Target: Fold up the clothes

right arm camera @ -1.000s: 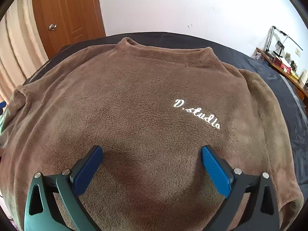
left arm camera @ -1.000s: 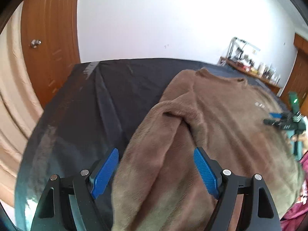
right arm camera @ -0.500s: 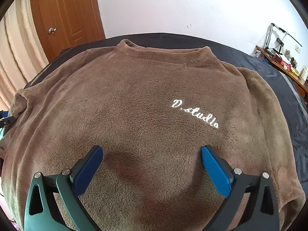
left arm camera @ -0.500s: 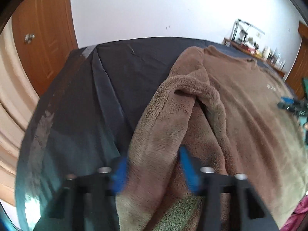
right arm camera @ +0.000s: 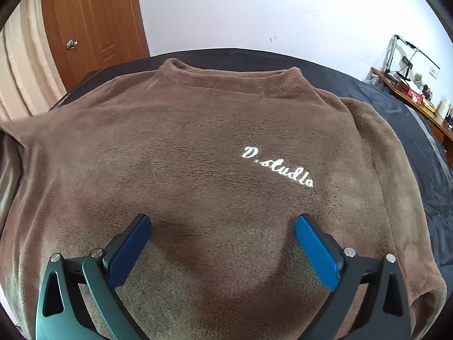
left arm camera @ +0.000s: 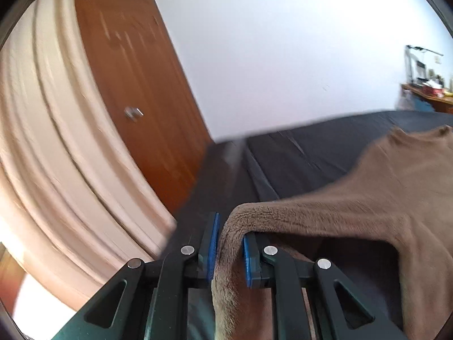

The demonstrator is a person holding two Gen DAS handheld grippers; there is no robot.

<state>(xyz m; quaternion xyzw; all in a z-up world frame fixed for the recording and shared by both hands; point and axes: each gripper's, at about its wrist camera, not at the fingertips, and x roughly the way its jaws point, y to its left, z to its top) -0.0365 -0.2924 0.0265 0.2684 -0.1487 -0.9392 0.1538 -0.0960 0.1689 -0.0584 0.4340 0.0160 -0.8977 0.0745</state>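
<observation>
A brown fleece sweater [right arm camera: 215, 147] with white "D.studio" lettering lies spread over a bed with a black sheet [right arm camera: 396, 102]. In the left wrist view my left gripper [left arm camera: 230, 229] has its jaws closing on a fold of the sweater's left sleeve [left arm camera: 297, 212], which is pinched between the blue pads and lifted off the black sheet [left arm camera: 297, 153]. The right gripper [right arm camera: 223, 226] hovers open over the sweater's lower front, its blue pads wide apart with only flat fleece below them.
A wooden door [left arm camera: 133, 85] and cream curtains [left arm camera: 36, 141] stand to the left of the bed. A cluttered wooden desk [right arm camera: 416, 96] runs along the right wall. White wall lies beyond the bed's far edge.
The left gripper's jaws have gone from wide apart to pinching the sleeve fold, and the gripper has risen and tilted up with it. The right gripper has stayed still.
</observation>
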